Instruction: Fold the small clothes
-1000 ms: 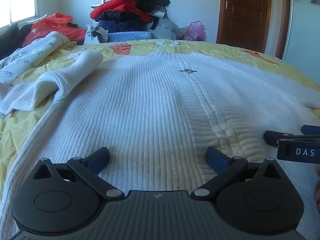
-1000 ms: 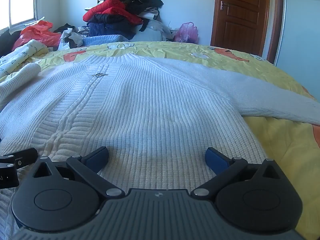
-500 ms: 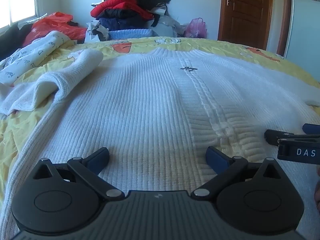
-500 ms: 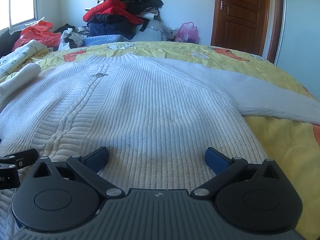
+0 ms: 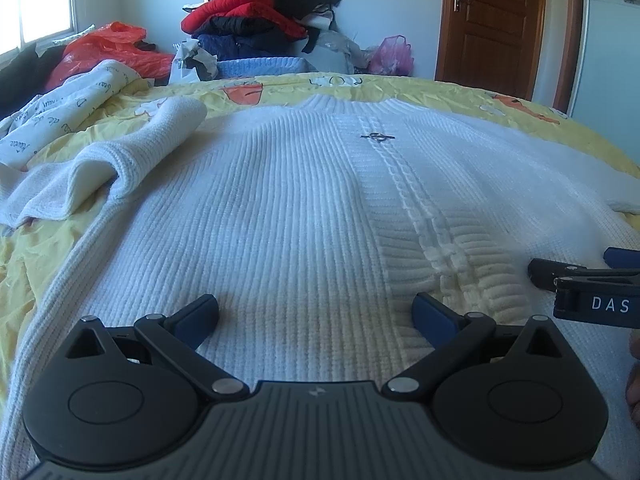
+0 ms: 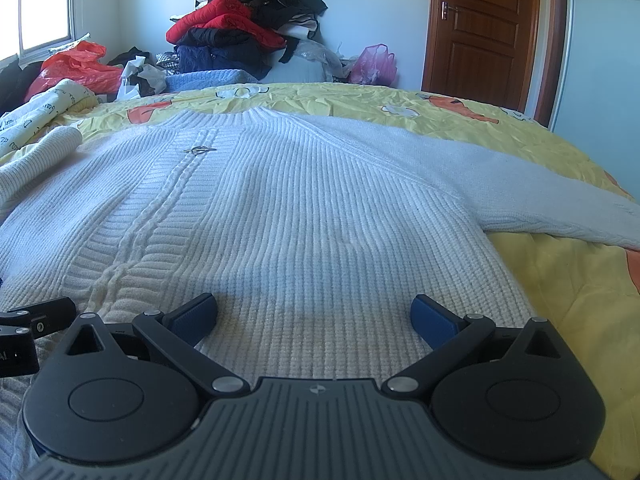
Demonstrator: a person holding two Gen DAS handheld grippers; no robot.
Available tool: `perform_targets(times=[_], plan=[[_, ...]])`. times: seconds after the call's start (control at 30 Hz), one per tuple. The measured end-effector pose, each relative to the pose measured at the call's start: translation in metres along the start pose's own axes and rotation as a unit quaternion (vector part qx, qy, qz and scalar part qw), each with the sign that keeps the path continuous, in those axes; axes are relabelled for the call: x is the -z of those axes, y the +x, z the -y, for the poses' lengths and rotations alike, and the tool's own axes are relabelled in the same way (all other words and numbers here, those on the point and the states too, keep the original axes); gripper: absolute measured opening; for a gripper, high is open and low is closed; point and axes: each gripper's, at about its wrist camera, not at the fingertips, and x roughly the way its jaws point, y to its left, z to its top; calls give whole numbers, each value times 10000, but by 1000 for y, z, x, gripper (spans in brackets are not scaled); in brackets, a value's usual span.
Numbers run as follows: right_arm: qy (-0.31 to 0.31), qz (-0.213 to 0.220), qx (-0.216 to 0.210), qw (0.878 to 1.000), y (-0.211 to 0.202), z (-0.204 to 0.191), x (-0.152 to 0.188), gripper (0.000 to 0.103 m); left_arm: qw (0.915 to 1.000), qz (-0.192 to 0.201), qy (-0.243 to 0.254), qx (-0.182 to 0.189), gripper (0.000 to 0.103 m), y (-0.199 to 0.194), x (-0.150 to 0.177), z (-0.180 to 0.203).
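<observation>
the white sweater (image 5: 288, 216) is lying flat on the bed (image 6: 560, 280), thick, soft and floppy. left gripper (image 5: 316, 312) and right gripper (image 6: 314, 312) are hovering spread apart at its 6 o'clock hem, the likely hold.

One sweater (image 5: 280, 216), two tongs (image 5: 316, 312) (image 6: 314, 312)

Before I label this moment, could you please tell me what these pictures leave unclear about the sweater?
- Sweater hem: hidden in both wrist views under the left gripper and right gripper.
- Left sleeve: cuff end cut off at the left wrist view's edge.
- Metal clasp: too small to identify.
</observation>
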Motion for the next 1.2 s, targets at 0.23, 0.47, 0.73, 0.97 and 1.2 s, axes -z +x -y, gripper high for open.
perform_targets(times=[0.23,0.47,0.73,0.97,1.2], plan=[[-2,0,1,10000,0,0,0,103,10000,11,24,-49,103,-1,0,3],[-3,0,2,10000,0,0,0,103,10000,13,25,-51,103,-2,1,4],[-4,0,3,10000,0,0,0,103,10000,12,24,-57,103,-2,1,4],[-4,0,2,10000,0,-1,0,103,10000,12,21,-57,103,-2,1,4],[-5,-1,3,10000,0,-1,0,103,10000,13,17,-54,103,-2,1,3]])
